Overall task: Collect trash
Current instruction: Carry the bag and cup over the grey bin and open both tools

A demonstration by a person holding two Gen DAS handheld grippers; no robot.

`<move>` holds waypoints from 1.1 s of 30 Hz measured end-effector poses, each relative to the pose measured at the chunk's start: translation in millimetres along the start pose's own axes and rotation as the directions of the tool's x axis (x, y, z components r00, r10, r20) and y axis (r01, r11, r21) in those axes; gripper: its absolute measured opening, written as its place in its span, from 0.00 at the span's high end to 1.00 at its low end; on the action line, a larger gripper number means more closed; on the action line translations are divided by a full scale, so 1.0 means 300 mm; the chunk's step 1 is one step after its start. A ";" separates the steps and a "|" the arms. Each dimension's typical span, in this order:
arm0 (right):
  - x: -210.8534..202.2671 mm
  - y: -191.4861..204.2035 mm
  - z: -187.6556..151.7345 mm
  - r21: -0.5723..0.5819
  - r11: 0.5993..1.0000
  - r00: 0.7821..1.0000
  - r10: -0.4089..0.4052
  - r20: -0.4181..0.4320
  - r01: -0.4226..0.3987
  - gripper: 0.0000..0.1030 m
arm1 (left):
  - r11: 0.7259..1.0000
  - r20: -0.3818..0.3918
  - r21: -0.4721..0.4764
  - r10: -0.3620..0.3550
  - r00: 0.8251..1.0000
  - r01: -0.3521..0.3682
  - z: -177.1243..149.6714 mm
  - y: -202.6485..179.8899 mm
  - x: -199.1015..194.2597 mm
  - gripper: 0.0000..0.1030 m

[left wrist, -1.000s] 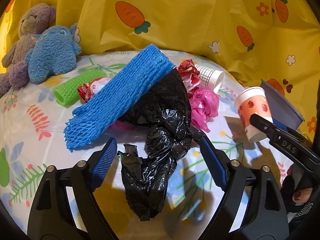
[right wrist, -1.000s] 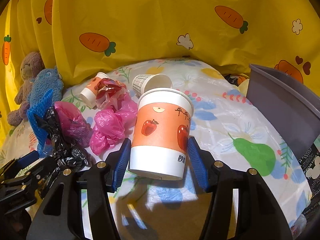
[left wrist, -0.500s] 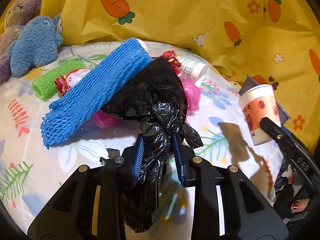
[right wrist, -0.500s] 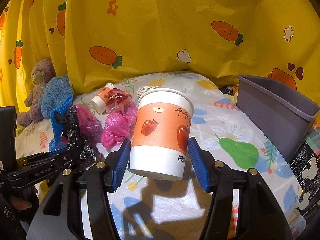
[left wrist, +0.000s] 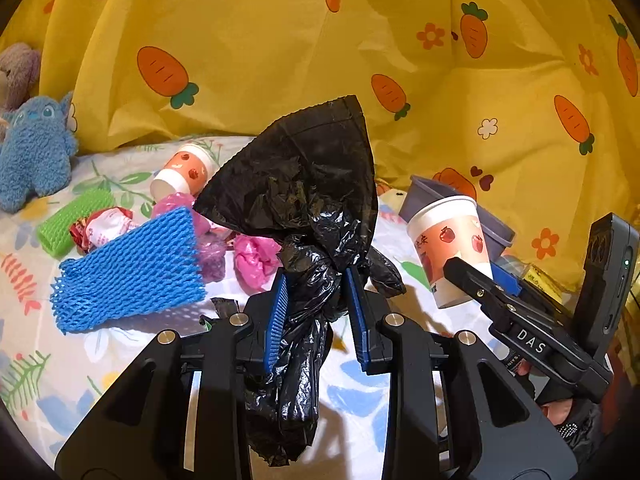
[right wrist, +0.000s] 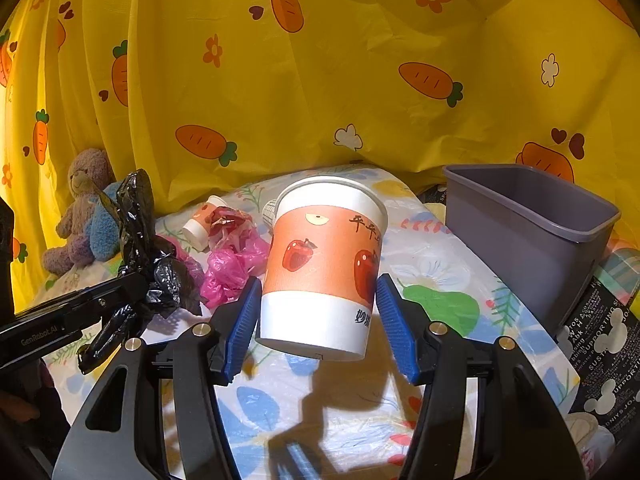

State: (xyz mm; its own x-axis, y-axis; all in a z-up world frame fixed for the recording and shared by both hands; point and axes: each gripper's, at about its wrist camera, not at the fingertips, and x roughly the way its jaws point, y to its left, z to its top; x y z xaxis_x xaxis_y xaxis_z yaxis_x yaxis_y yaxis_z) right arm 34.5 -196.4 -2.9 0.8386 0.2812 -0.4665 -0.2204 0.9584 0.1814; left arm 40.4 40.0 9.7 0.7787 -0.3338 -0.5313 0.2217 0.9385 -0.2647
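Observation:
My left gripper (left wrist: 316, 312) is shut on a crumpled black plastic bag (left wrist: 312, 208) and holds it lifted above the bed; the bag also shows in the right wrist view (right wrist: 140, 248). My right gripper (right wrist: 316, 320) is shut on an orange-and-white paper cup with apples (right wrist: 324, 264), held upright above the bed; it also shows in the left wrist view (left wrist: 452, 248). A grey-purple bin (right wrist: 528, 232) stands at the right, open and apart from both grippers.
On the floral sheet (left wrist: 24, 344) lie a blue foam net (left wrist: 132, 272), a green foam net (left wrist: 72, 216), a red-white wrapper (left wrist: 100, 224), pink plastic bags (right wrist: 232, 268), and a second apple cup (left wrist: 184, 168). Plush toys (right wrist: 84, 216) sit far left. Yellow carrot curtain behind.
My left gripper closed on the black bag and lifted it off the bed, leaving the blue net lying. My right gripper raised the cup and the bin came closer into view.

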 end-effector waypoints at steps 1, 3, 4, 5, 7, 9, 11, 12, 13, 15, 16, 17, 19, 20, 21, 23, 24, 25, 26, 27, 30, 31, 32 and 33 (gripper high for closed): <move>-0.007 -0.005 0.002 0.000 1.000 1.000 -0.002 0.005 0.002 0.44 | 1.000 0.003 -0.001 -0.009 1.000 0.009 0.005 -0.007 0.002 0.72; -0.019 -0.016 0.009 0.002 1.000 1.000 -0.008 0.015 0.008 0.44 | 1.000 0.009 0.002 -0.020 1.000 0.020 0.018 -0.025 0.005 0.72; -0.024 -0.023 0.012 0.004 1.000 1.000 -0.011 0.019 0.011 0.44 | 1.000 0.012 0.007 -0.023 1.000 0.023 0.024 -0.036 0.010 0.72; -0.029 -0.029 0.016 0.006 1.000 1.000 -0.014 0.025 0.014 0.44 | 1.000 0.015 0.010 -0.027 1.000 0.027 0.030 -0.047 0.013 0.72; -0.038 -0.043 0.023 0.010 1.000 0.999 -0.022 0.036 0.021 0.44 | 0.999 0.020 0.016 -0.041 0.999 0.041 0.043 -0.067 0.020 0.72; -0.048 -0.060 0.029 0.015 0.999 0.999 -0.031 0.045 0.031 0.44 | 0.998 0.023 0.024 -0.053 0.998 0.053 0.059 -0.090 0.034 0.72; -0.055 -0.080 0.037 0.022 0.999 0.998 -0.042 0.053 0.041 0.44 | 0.997 0.024 0.027 -0.069 0.997 0.068 0.072 -0.114 0.052 0.72; -0.058 -0.091 0.042 0.025 0.998 0.997 -0.051 0.058 0.050 0.44 | 0.996 0.022 0.028 -0.081 0.996 0.080 0.081 -0.127 0.063 0.72; -0.062 -0.104 0.049 0.029 0.998 0.996 -0.060 0.063 0.059 0.44 | 0.995 0.020 0.031 -0.092 0.996 0.091 0.090 -0.145 0.073 0.72; -0.069 -0.131 0.064 0.036 0.996 0.994 -0.082 0.074 0.079 0.44 | 0.993 0.020 0.048 -0.111 0.994 0.110 0.108 -0.189 0.092 0.72; -0.072 -0.145 0.072 0.039 0.995 0.992 -0.096 0.079 0.094 0.44 | 0.991 0.021 0.059 -0.123 0.992 0.121 0.118 -0.214 0.102 0.72; -0.074 -0.161 0.080 0.041 0.993 0.990 -0.109 0.085 0.106 0.44 | 0.988 0.023 0.068 -0.138 0.990 0.136 0.128 -0.240 0.112 0.72; -0.079 -0.192 0.097 0.048 0.990 0.986 -0.137 0.096 0.133 0.44 | 0.983 0.027 0.084 -0.166 0.986 0.163 0.149 -0.292 0.136 0.72; -0.082 -0.210 0.105 0.049 0.988 0.983 -0.153 0.105 0.148 0.44 | 0.981 0.029 0.091 -0.176 0.984 0.173 0.159 -0.316 0.150 0.72; -0.084 -0.229 0.114 0.051 0.985 0.979 -0.169 0.115 0.164 0.44 | 0.978 0.030 0.099 -0.189 0.982 0.185 0.171 -0.341 0.165 0.72; -0.087 -0.271 0.132 0.061 0.979 0.971 -0.200 0.130 0.193 0.44 | 0.972 0.025 0.109 -0.212 0.977 0.208 0.193 -0.384 0.202 0.72; -0.089 -0.294 0.142 0.069 0.977 0.967 -0.212 0.139 0.204 0.44 | 0.969 0.020 0.113 -0.222 0.975 0.218 0.205 -0.401 0.224 0.72; -0.091 -0.317 0.152 0.077 0.973 0.962 -0.228 0.148 0.219 0.44 | 0.966 0.015 0.117 -0.232 0.972 0.229 0.219 -0.420 0.247 0.72; -0.091 -0.340 0.163 0.084 0.969 0.957 -0.245 0.155 0.234 0.44 | 0.963 0.010 0.119 -0.245 0.970 0.242 0.232 -0.438 0.271 0.72; -0.091 -0.363 0.173 0.093 0.965 0.952 -0.259 0.161 0.247 0.44 | 0.959 0.005 0.120 -0.259 0.966 0.256 0.245 -0.456 0.297 0.72; -0.081 -0.433 0.198 0.116 0.950 0.937 -0.305 0.171 0.288 0.44 | 0.948 -0.013 0.116 -0.297 0.955 0.296 0.287 -0.504 0.376 0.72; -0.074 -0.456 0.206 0.124 0.945 0.932 -0.321 0.170 0.303 0.44 | 0.945 -0.018 0.118 -0.304 0.953 0.304 0.297 -0.522 0.400 0.72; -0.067 -0.477 0.211 0.131 0.939 0.927 -0.336 0.167 0.317 0.44 | 0.942 -0.023 0.121 -0.313 0.949 0.314 0.307 -0.543 0.426 0.72; -0.059 -0.496 0.215 0.136 0.935 0.923 -0.348 0.163 0.329 0.44 | 0.938 -0.029 0.122 -0.323 0.946 0.324 0.314 -0.564 0.454 0.72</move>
State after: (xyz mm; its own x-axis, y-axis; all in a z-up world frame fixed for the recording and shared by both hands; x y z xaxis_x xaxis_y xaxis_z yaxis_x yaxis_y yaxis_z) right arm 84.6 -347.2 34.1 0.9320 -0.0821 -0.3532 0.1372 0.9815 0.1338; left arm 164.3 -156.0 57.9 0.6476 -0.6216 -0.4407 0.5322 0.7829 -0.3221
